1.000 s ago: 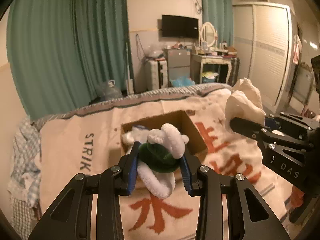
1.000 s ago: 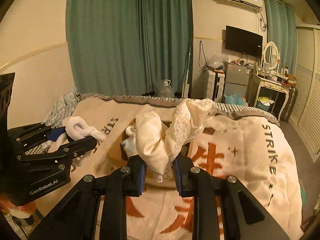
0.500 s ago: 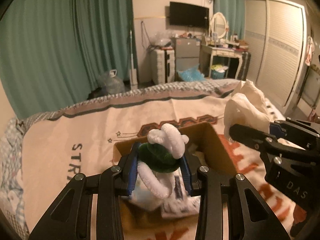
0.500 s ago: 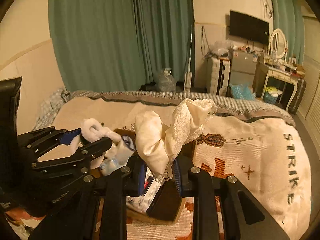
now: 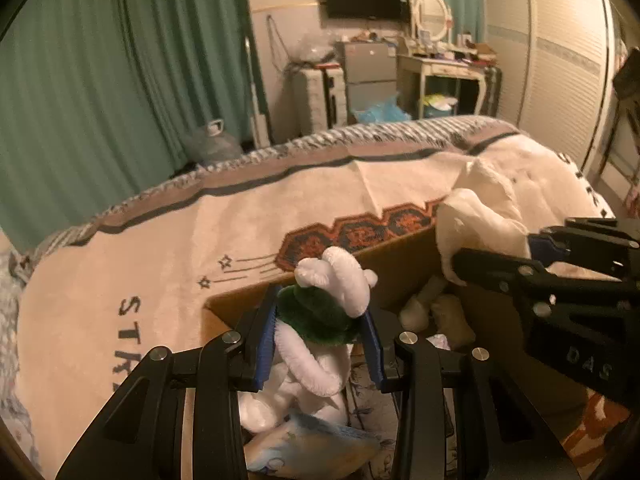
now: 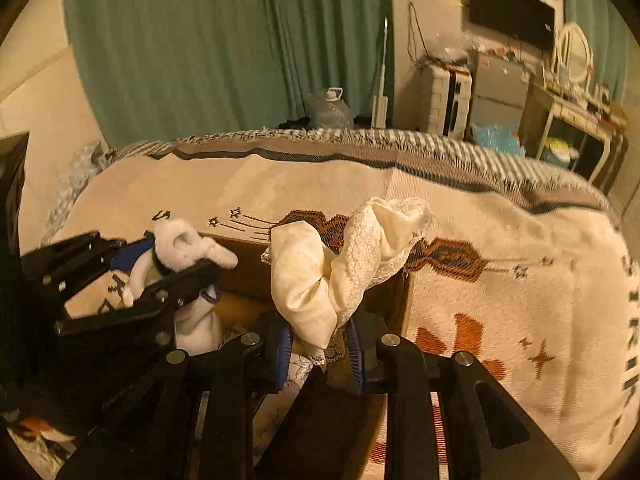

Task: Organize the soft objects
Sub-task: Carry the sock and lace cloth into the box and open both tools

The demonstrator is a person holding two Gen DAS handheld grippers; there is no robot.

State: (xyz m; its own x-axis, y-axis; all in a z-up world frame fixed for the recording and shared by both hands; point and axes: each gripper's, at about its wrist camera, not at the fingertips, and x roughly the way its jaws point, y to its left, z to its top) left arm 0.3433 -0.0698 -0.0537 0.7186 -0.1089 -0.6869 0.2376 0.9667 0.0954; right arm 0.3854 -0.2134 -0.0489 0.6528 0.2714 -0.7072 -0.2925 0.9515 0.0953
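My left gripper (image 5: 320, 344) is shut on a fluffy white and green plush toy (image 5: 332, 296) and holds it over the open cardboard box (image 5: 240, 300) on the bed. My right gripper (image 6: 320, 340) is shut on a cream lace-trimmed cloth (image 6: 340, 264) and hovers over the same box (image 6: 244, 260). In the left wrist view the right gripper (image 5: 532, 256) and its cream cloth (image 5: 476, 212) come in from the right. The right wrist view shows the left gripper (image 6: 160, 268) and the plush toy (image 6: 184, 244) at the left. Inside the box lie other soft things, among them a pale blue packet (image 5: 308, 448).
The box rests on a cream blanket (image 5: 160, 248) with orange and dark printing that covers the bed. Beyond the bed stand green curtains (image 5: 100, 60), a water jug (image 5: 212, 140), a small fridge (image 5: 364, 76), a dressing table (image 5: 444, 68) and a wardrobe (image 5: 560, 48).
Both grippers have moved forward and down, from short of the box to directly over its opening. Each still holds its item, and the box contents now show below the fingers.
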